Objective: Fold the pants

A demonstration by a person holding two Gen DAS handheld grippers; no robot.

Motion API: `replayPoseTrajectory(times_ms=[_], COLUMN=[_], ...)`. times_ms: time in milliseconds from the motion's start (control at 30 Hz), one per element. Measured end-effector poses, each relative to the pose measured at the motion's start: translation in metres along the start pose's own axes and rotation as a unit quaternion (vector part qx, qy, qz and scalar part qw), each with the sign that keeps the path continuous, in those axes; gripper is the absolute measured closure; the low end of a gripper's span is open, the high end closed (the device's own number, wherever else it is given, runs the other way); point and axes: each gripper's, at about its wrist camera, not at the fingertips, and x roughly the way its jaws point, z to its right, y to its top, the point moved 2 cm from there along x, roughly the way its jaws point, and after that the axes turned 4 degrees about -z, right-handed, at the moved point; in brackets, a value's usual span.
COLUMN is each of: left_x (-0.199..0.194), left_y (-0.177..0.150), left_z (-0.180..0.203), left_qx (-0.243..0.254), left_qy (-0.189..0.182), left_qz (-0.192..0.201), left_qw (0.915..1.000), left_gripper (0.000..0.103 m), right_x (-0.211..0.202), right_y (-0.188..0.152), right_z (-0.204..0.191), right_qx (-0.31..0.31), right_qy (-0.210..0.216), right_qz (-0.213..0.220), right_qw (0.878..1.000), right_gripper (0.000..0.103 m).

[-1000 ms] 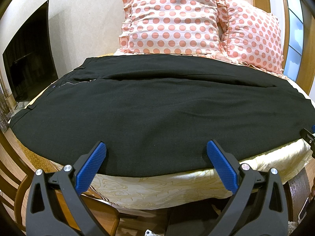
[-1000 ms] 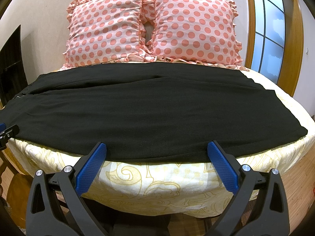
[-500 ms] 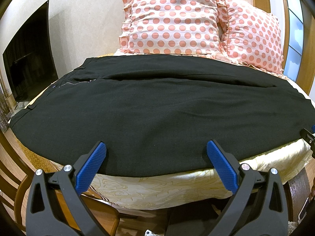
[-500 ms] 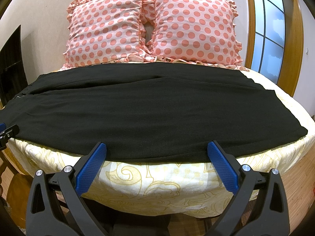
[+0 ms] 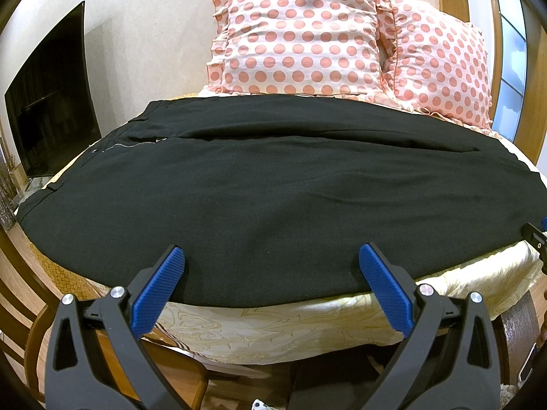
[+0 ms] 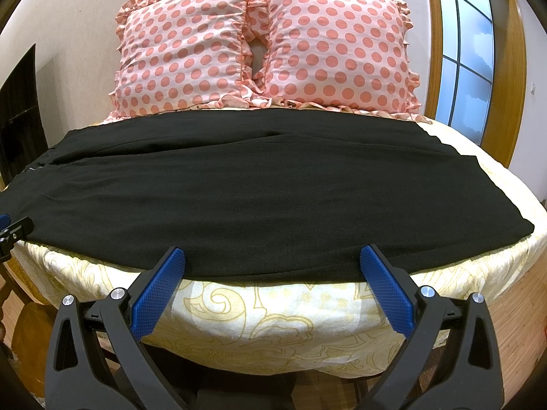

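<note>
a: what is nearest in the left wrist view?

b: the left gripper (image 5: 271, 256), black arms with blue ribbed pads, spread wide with nothing between them. its tips sit over the near hem of a pair of black woven pants (image 5: 273, 198); i cannot tell if they touch the cloth.

a: and the right wrist view?

b: the same kind of tool. the right gripper (image 6: 272, 256) is also spread wide and holds nothing, its blue tips over the near edge of the pants (image 6: 259, 191).

a: where do the pants lie?

b: flat across a bed covered in a cream sheet with a gold scroll pattern (image 6: 273, 317). they run side to side, with the waist and a silver zipper (image 5: 135, 144) at the left end and the leg hems at the right end. one long crease runs across the far part of the cloth.

a: can each gripper see the other?

b: yes. a black and blue tip of the right one (image 5: 538, 235) shows at the right edge of the left view, and a tip of the left one (image 6: 12, 230) shows at the left edge of the right view, each just beside the near hem.

a: what lies beyond the pants?

b: two pink pillows with coral polka dots and ruffled edges (image 6: 263, 44) stand side by side, touching, against a pale wall. to the left a dark flat television screen (image 5: 51, 102). to the right a window with a wooden frame (image 6: 468, 54).
</note>
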Motion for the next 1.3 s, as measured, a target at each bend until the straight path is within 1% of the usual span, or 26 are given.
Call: replayPoseTrajectory(times_ms=[267,467,533,600,667,767,800,867,900,1000,1067,1133,1167,1200,1233,1300], left_x=[0.001,0.003,0.003,-0.002,-0.007,-0.007,-0.004,0.002,0.004,0.014,0.019,0.024,0.027,0.030,0.033,0.039], left_y=[0.004,0.011,0.018,0.030,0.042,0.062,0.070,0.081,0.084,0.097,0.103,0.108,0.108,0.109,0.109,0.109], left_z=[-0.001,0.001,-0.001,-0.006,-0.010,-0.016,-0.018,-0.018,-0.017,-0.013,-0.009,-0.006,-0.005,-0.004,-0.003,-0.003], left_qx=[0.001,0.009,0.008,0.000,-0.012,-0.031,-0.037,-0.041,-0.042,-0.040,-0.032,-0.024,-0.020,-0.017,-0.014,-0.009], left_qy=[-0.001,-0.002,0.000,-0.006,-0.010,-0.014,-0.017,-0.019,-0.021,-0.020,-0.017,-0.011,-0.007,-0.005,-0.003,0.001], left_qz=[-0.010,-0.027,-0.025,-0.010,0.007,0.027,0.030,0.031,0.033,0.033,0.035,0.037,0.037,0.036,0.034,0.029], left_qw=[1.0000,0.9996,0.9997,0.9999,0.9998,0.9991,0.9987,0.9985,0.9984,0.9985,0.9987,0.9990,0.9991,0.9992,0.9993,0.9995], left_gripper=[0.002,0.002,0.002,0.002,0.002,0.002,0.002,0.002,0.002,0.002,0.002,0.002,0.002,0.002,0.002,0.002], right_x=[0.001,0.005,0.003,0.003,0.008,0.025,0.036,0.059,0.077,0.123,0.162,0.194,0.205,0.222,0.232,0.253], right_y=[-0.002,0.012,0.025,0.048,0.072,0.119,0.135,0.159,0.175,0.203,0.221,0.233,0.236,0.241,0.244,0.247], right_z=[0.000,0.007,0.019,0.040,0.064,0.111,0.128,0.149,0.162,0.188,0.208,0.226,0.232,0.241,0.246,0.255], right_qx=[-0.002,-0.009,0.014,0.054,0.095,0.181,0.212,0.246,0.260,0.277,0.295,0.319,0.325,0.331,0.334,0.341], right_qy=[0.003,0.030,0.044,0.058,0.059,0.048,0.038,0.014,-0.009,-0.063,-0.096,-0.126,-0.137,-0.159,-0.172,-0.200], right_qz=[-0.002,-0.027,-0.022,-0.012,-0.011,-0.023,-0.031,-0.047,-0.062,-0.098,-0.124,-0.143,-0.149,-0.160,-0.165,-0.179], right_qw=[1.000,0.999,0.999,0.997,0.994,0.982,0.976,0.968,0.964,0.954,0.942,0.929,0.924,0.916,0.912,0.901], right_gripper=[0.001,0.001,0.001,0.001,0.001,0.001,0.001,0.001,0.001,0.001,0.009,0.022,0.028,0.030,0.034,0.037])
